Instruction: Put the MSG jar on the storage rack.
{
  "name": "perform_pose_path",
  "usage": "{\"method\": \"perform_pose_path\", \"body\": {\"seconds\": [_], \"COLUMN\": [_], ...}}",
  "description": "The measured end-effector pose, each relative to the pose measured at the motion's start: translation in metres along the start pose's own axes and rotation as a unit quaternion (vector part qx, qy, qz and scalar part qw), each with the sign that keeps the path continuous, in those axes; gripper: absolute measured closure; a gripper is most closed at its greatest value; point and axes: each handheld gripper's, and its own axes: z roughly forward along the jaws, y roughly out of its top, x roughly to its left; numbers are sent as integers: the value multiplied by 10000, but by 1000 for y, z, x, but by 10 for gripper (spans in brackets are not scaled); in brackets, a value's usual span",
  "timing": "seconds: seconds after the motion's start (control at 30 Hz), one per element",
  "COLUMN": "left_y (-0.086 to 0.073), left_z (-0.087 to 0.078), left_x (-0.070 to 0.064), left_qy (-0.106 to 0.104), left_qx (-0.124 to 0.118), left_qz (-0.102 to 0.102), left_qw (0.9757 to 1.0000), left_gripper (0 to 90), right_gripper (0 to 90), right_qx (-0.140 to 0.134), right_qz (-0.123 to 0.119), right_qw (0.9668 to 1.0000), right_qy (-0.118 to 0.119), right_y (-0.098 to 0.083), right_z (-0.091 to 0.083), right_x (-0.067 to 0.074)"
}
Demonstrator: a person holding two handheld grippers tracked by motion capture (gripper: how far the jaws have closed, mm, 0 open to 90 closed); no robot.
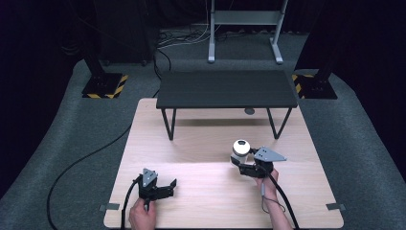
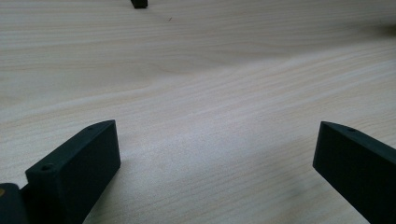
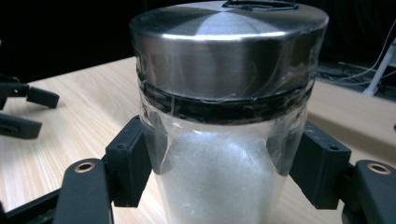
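The right gripper (image 3: 219, 172) clamped a smooth glass jar (image 3: 224, 140) that risked slipping; the left gripper (image 2: 215, 168) stood apart, empty.

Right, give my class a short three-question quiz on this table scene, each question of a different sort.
1. True or false: the right tool is shut on the jar.
2. What is the jar's lid made of? A) cork B) shiny metal C) red plastic
3. Fill in: the left tool has its jaws ____ over the bare wooden table.

Key: 1 true, the pads press on the clear glass from both sides. 2 B. 3 open, with nothing between them.
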Motion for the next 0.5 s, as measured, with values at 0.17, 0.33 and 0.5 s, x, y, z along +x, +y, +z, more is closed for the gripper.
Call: {"method": "perform_pose_path", "body": {"seconds": [0.17, 0.33, 0.5], "left_y": [0, 0, 0], "left_z": [0, 0, 0], "left_x": [0, 0, 0], "left_qy": [3, 2, 3], "left_qx": [2, -1, -2], "left_qz": [9, 5, 1], "left_qw": [10000, 10000, 10000], "left_gripper": [5, 5, 5], "right_gripper": [297, 297, 297], "right_qx": [-66, -69, -22], "right_qz": [-72, -126, -215], "right_qw": [9999, 9999, 9997], "right_qy": [38, 50, 75], "right_y": [17, 36, 59], "right_z": [0, 0, 1], "right_x": [-1, -2, -3]}}
